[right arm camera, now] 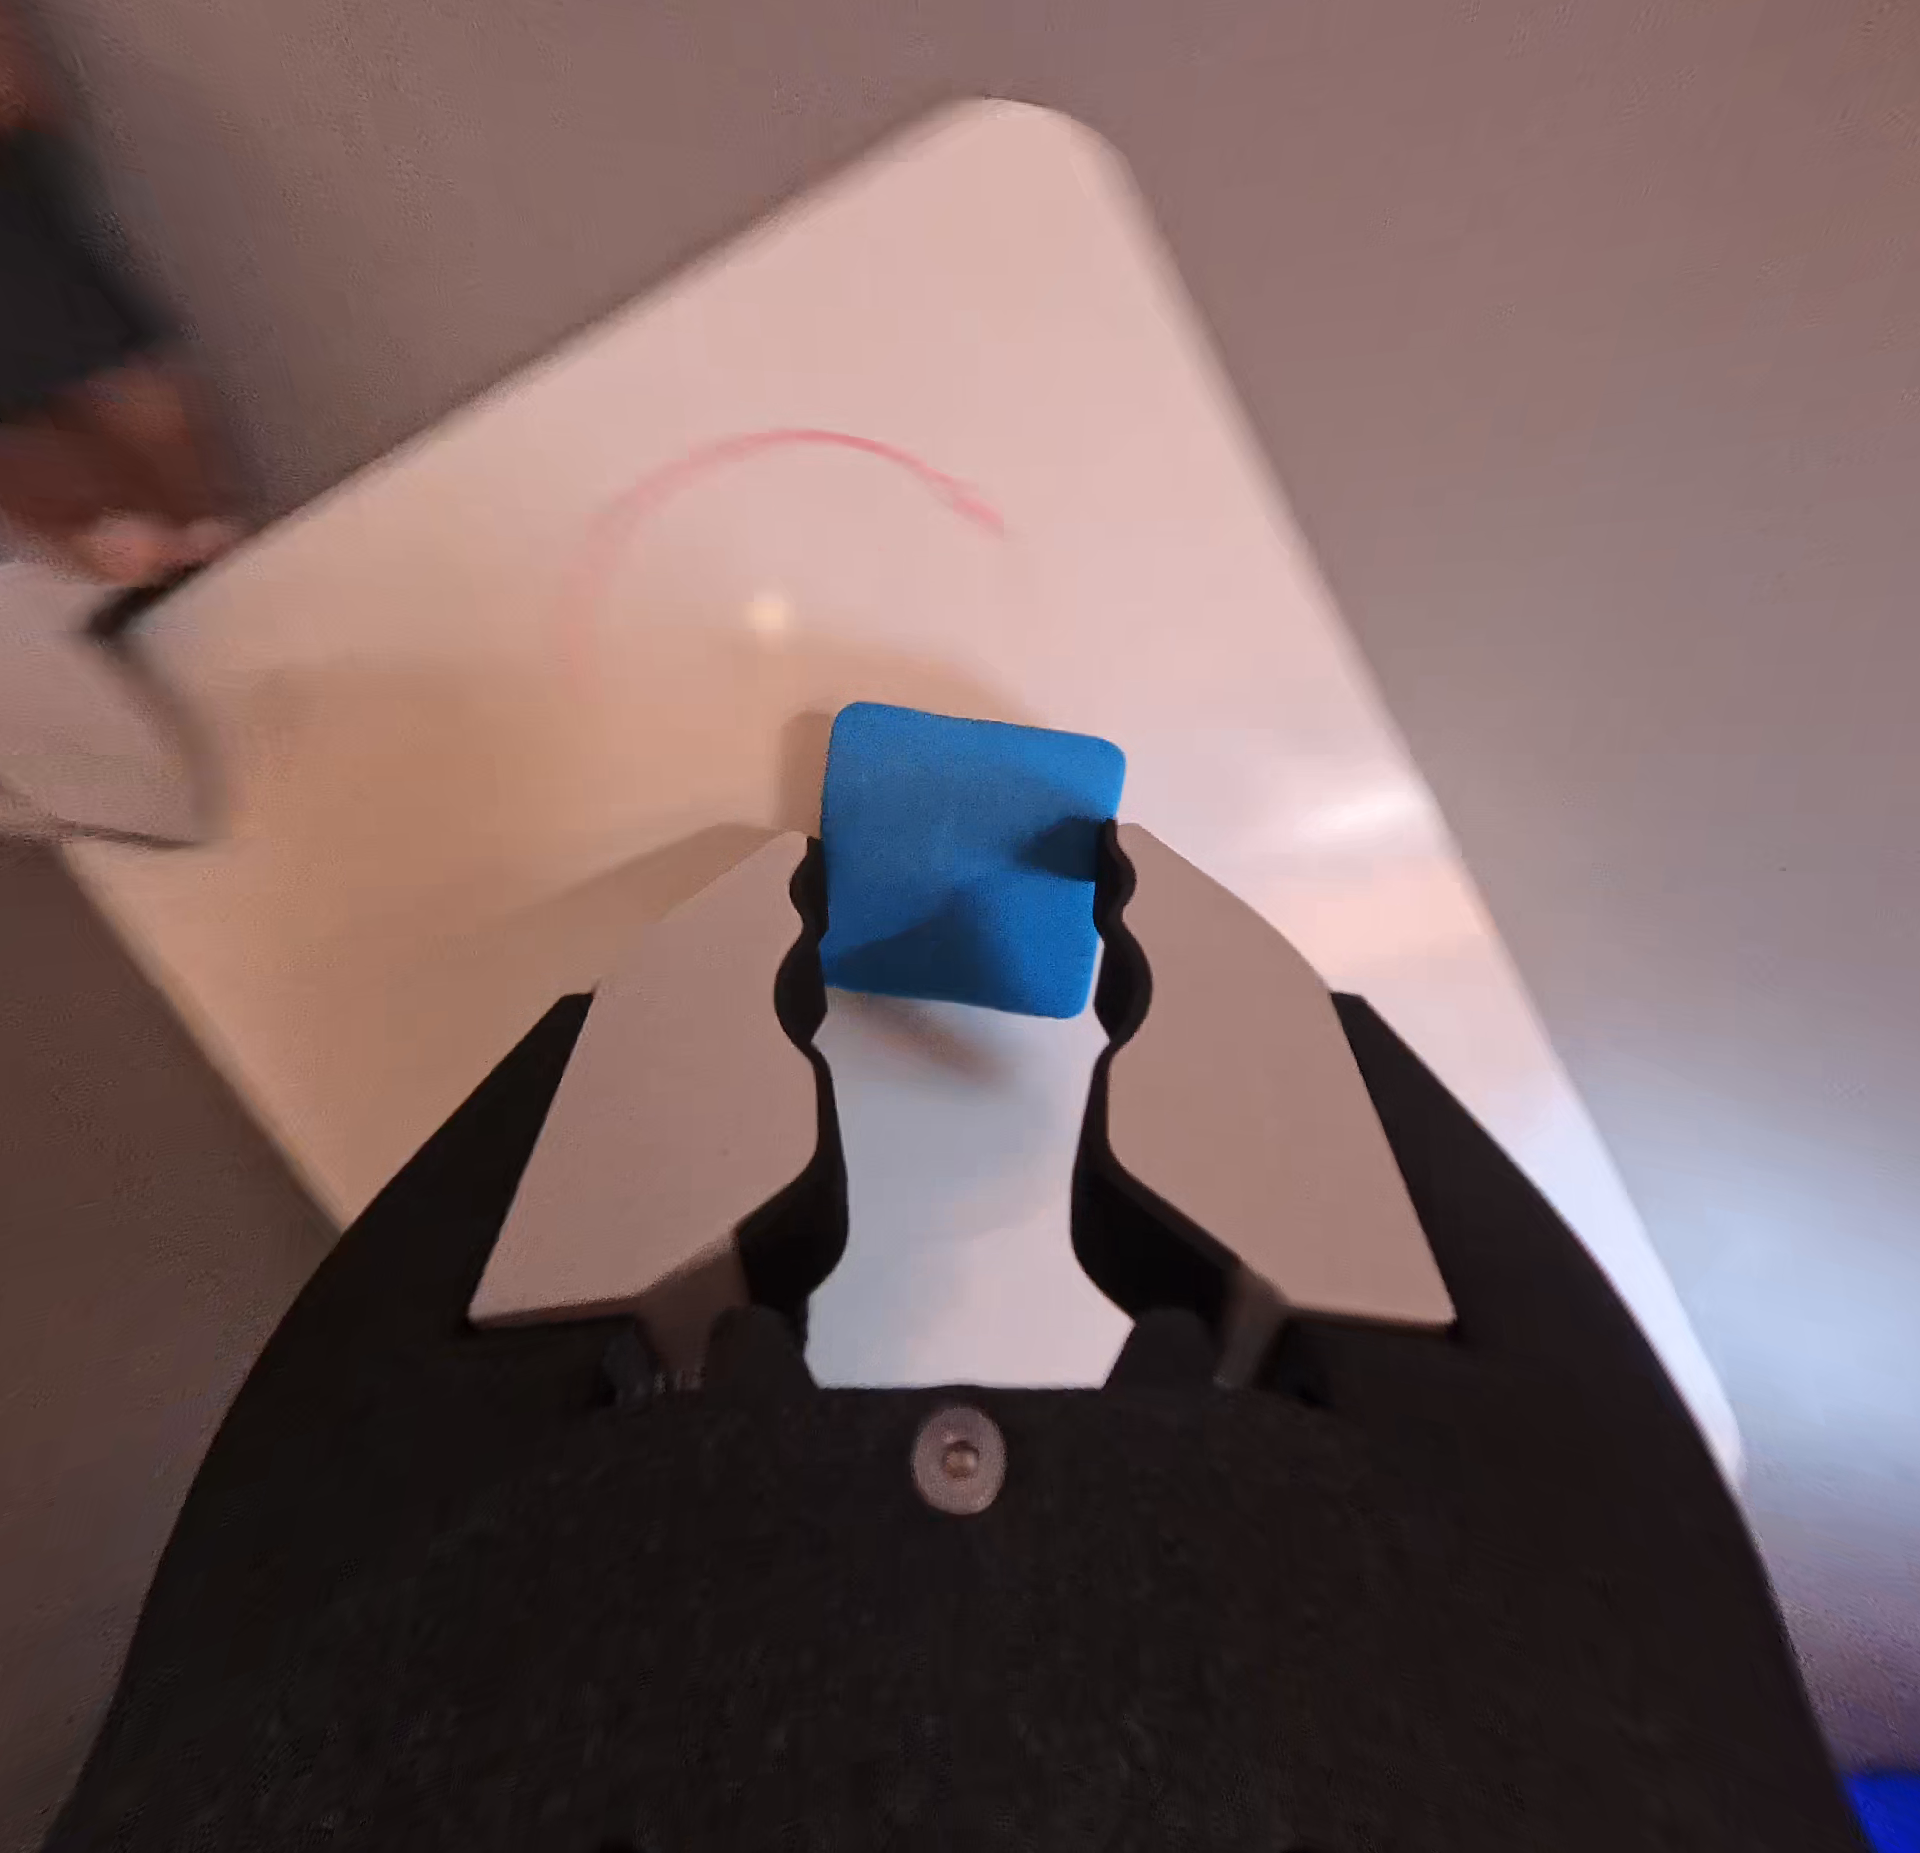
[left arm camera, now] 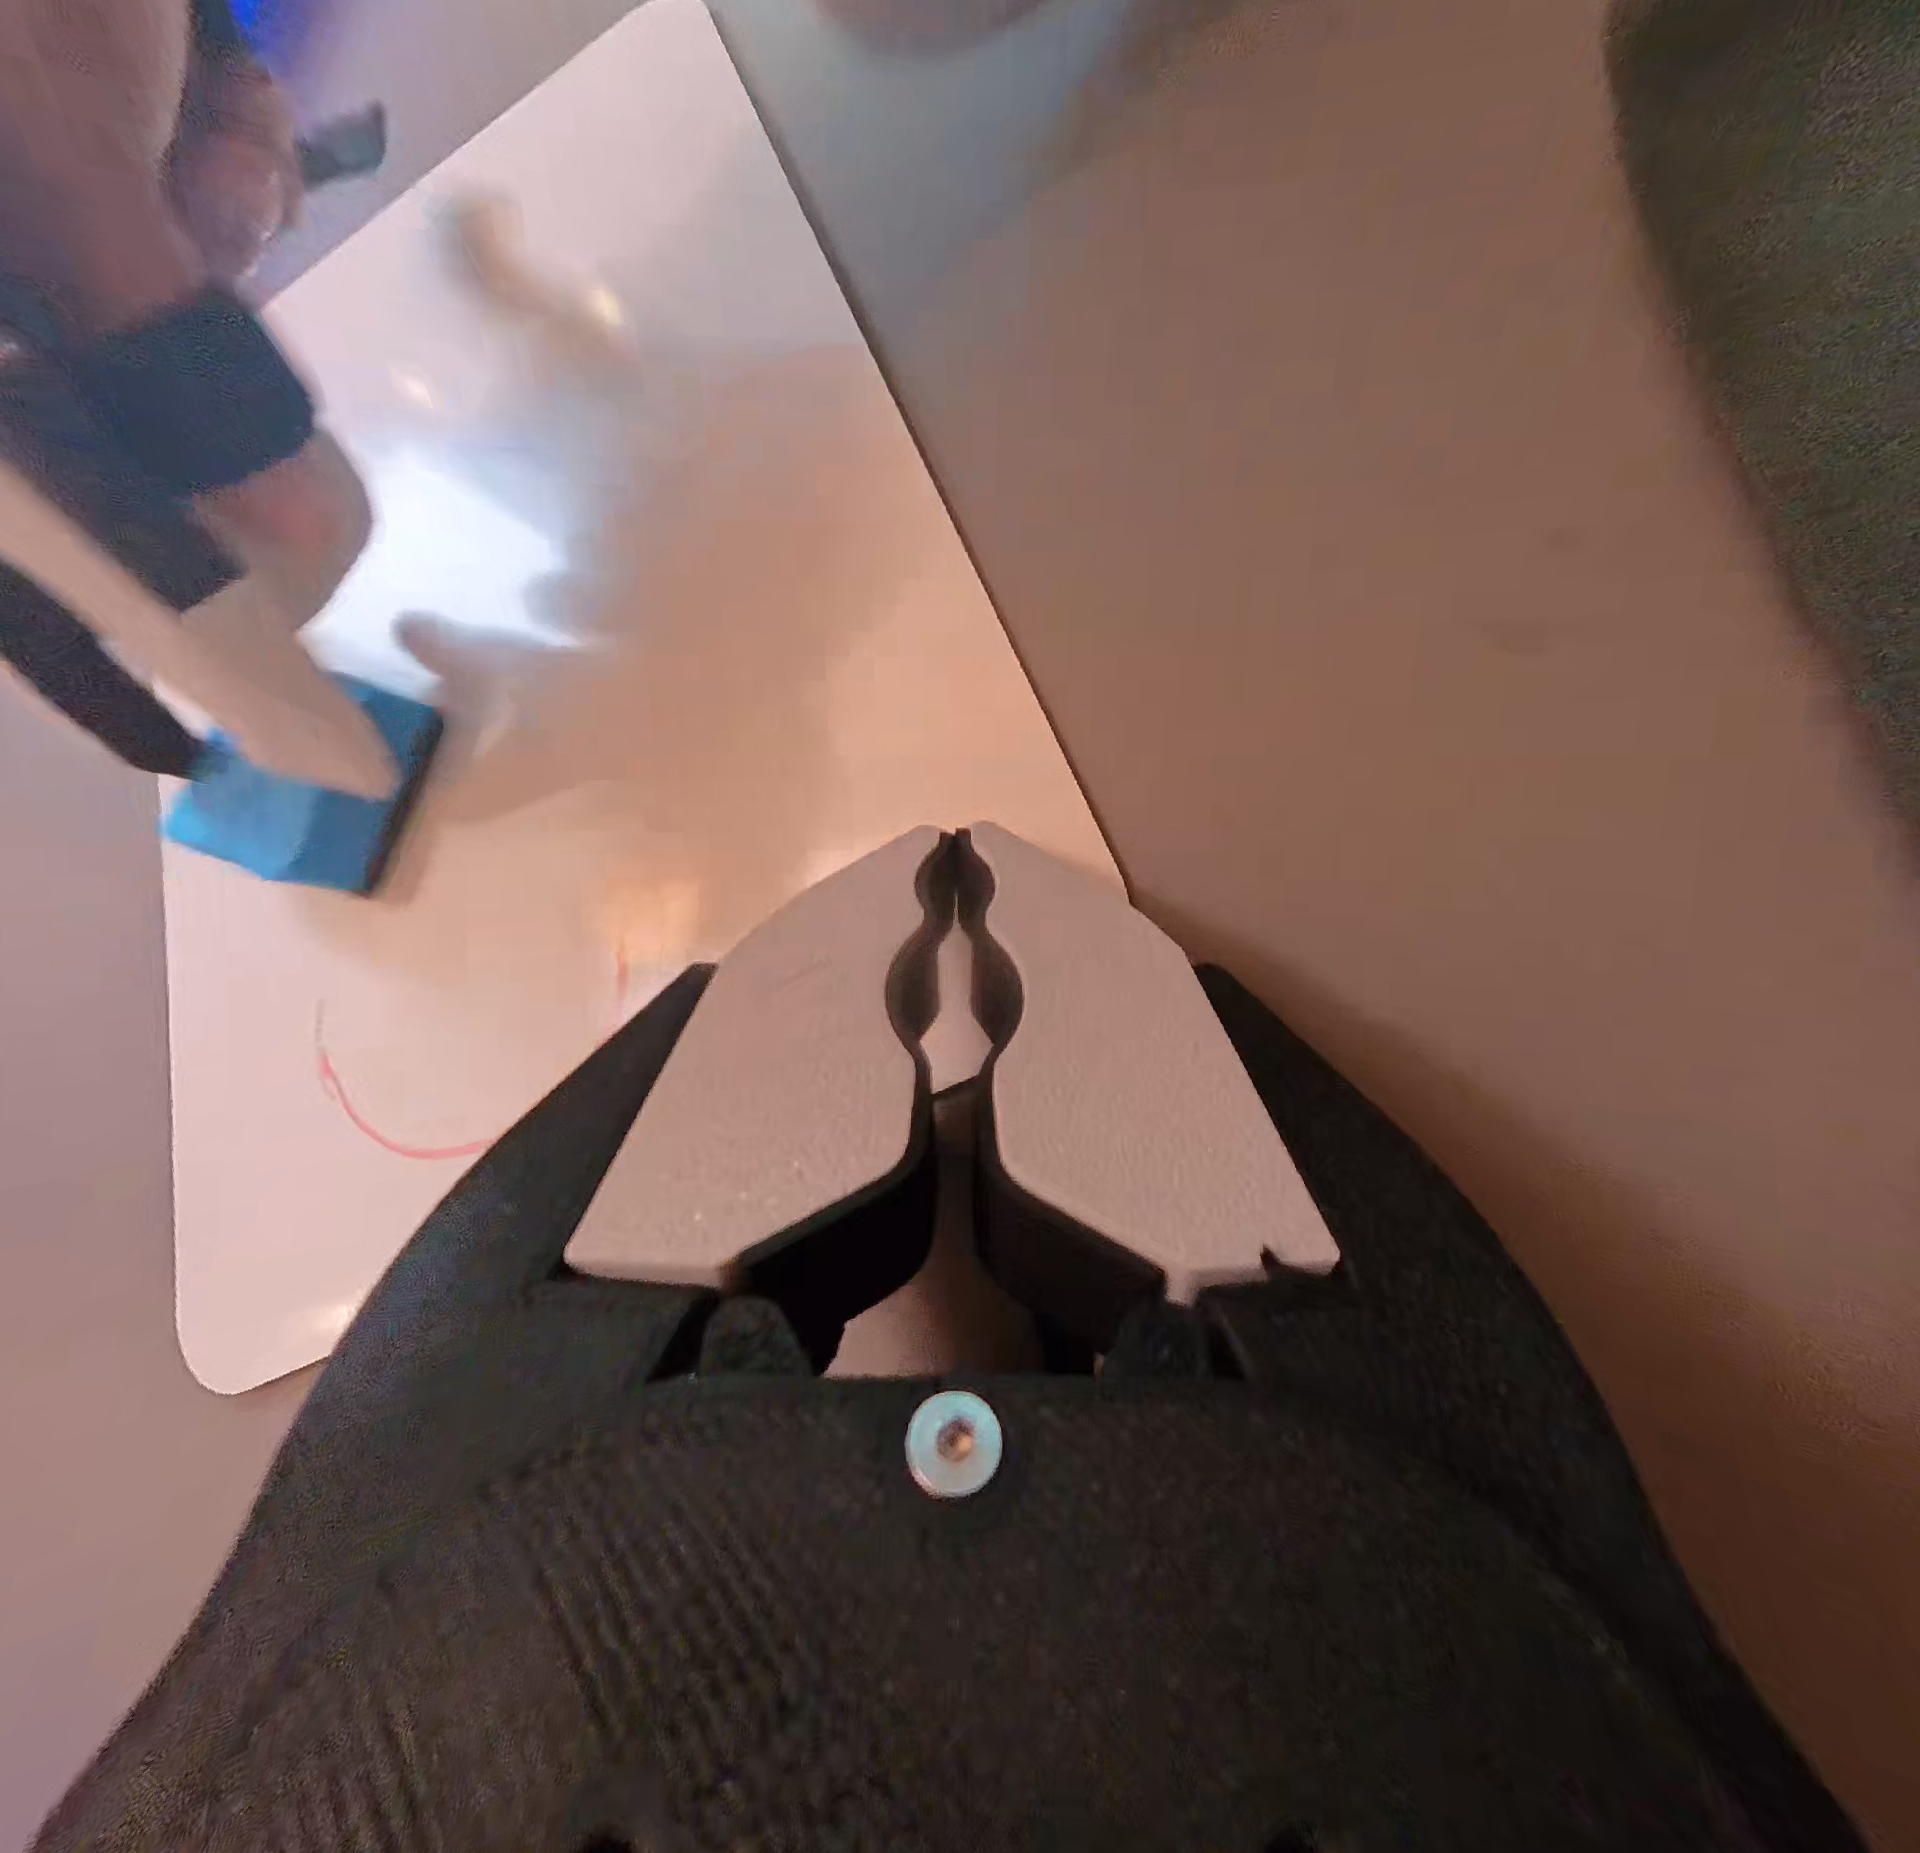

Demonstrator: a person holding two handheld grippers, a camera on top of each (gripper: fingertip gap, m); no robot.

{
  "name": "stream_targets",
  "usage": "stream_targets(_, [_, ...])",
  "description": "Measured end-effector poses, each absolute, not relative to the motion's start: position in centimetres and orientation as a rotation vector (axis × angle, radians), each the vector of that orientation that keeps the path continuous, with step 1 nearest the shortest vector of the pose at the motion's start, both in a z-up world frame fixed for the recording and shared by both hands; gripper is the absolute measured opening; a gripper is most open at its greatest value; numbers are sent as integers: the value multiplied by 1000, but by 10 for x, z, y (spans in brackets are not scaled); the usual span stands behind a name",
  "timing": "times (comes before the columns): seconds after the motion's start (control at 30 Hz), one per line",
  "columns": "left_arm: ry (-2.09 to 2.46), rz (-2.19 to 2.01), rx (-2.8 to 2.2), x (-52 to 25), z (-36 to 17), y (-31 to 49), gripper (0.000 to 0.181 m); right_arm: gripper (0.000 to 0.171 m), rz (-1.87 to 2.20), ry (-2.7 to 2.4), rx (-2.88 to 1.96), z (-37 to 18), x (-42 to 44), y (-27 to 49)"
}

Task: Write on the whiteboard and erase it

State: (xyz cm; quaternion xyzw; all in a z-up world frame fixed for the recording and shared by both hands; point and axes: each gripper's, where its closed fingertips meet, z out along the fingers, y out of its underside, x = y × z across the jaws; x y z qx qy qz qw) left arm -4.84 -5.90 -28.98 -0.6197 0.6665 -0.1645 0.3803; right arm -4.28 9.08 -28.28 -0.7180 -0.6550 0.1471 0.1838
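The right gripper [right arm camera: 961,847] is clamped on a blue eraser [right arm camera: 966,858], its two grey fingers [right arm camera: 686,1055] pressing the block's sides so that its foam top creases between them. The eraser sits flat on the whiteboard [right arm camera: 436,764], roughly at the board's middle in the right wrist view, and just beyond it a faint red curved stroke [right arm camera: 800,447] arcs across the white surface, partly smeared at its left end. The left gripper [left arm camera: 958,837] has its fingertips pressed together with nothing between them; it hovers over the board's near edge, close to where the whiteboard [left arm camera: 727,556] meets the grey table [left arm camera: 1351,556]. In the left wrist view the right gripper [left arm camera: 291,764] shows at the left, blurred, with the eraser [left arm camera: 301,816] pinned under it on the board, and the red stroke [left arm camera: 395,1128] lies nearer the camera, between the eraser and the left gripper's black body. The board lies flat on the table, its rounded corners visible, with glare across its glossy face. A dark greenish surface [left arm camera: 1787,349] fills the upper right of the left wrist view, too blurred to identify.
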Motion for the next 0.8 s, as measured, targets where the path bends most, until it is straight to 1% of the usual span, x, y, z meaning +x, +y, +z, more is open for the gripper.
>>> stream_targets(0.07, [1705,-434,-1586,-48,-290,-59,0,50,412,-2018,-1899,-283,-69,42])
stream_targets(0.1, [1705,-439,-1589,-48,-290,-59,0,50,417,-2062,-1833,-283,-89,30])
stream_targets(0.17, [1699,-442,-1589,-49,-290,-59,0,51,465,-1981,-1858,-283,-115,50])
stream_targets(0.23, [1696,-431,-1585,-49,-290,-58,0,50,443,-1814,-1998,-283,-102,102])
stream_targets(0.27, [1696,-423,-1582,-49,-290,-58,0,50,435,-1783,-2037,-283,-87,111])
stream_targets(0.33, [1695,-423,-1582,-49,-290,-58,0,50,433,-1868,-2005,-283,-72,85])
stream_targets(0.4, [1696,-430,-1585,-49,-290,-58,0,50,427,-2025,-1893,-283,-85,39])
stream_targets(0.43, [1697,-433,-1589,-49,-290,-58,0,50,426,-2062,-1843,-283,-98,28])
stream_targets(0.5, [1699,-423,-1585,-48,-290,-58,0,51,463,-1972,-1883,-283,-119,50])
stream_targets(0.57, [1693,-421,-1583,-48,-290,-58,0,50,425,-1817,-2005,-283,-110,99])
stream_targets(0.6, [1692,-413,-1582,-48,-290,-58,0,50,403,-1787,-2045,-283,-98,110])
stream_targets(0.63, [1693,-407,-1579,-48,-290,-58,0,50,378,-1803,-2050,-283,-88,106])
stream_targets(0.7, [1696,-407,-1576,-49,-290,-58,0,50,370,-1942,-1987,-283,-86,68])
stream_targets(0.77, [1697,-419,-1584,-48,-290,-59,0,50,372,-2054,-1876,-283,-106,37])
stream_targets(0.8, [1696,-422,-1583,-48,-290,-59,0,51,410,-2050,-1860,-283,-116,38])
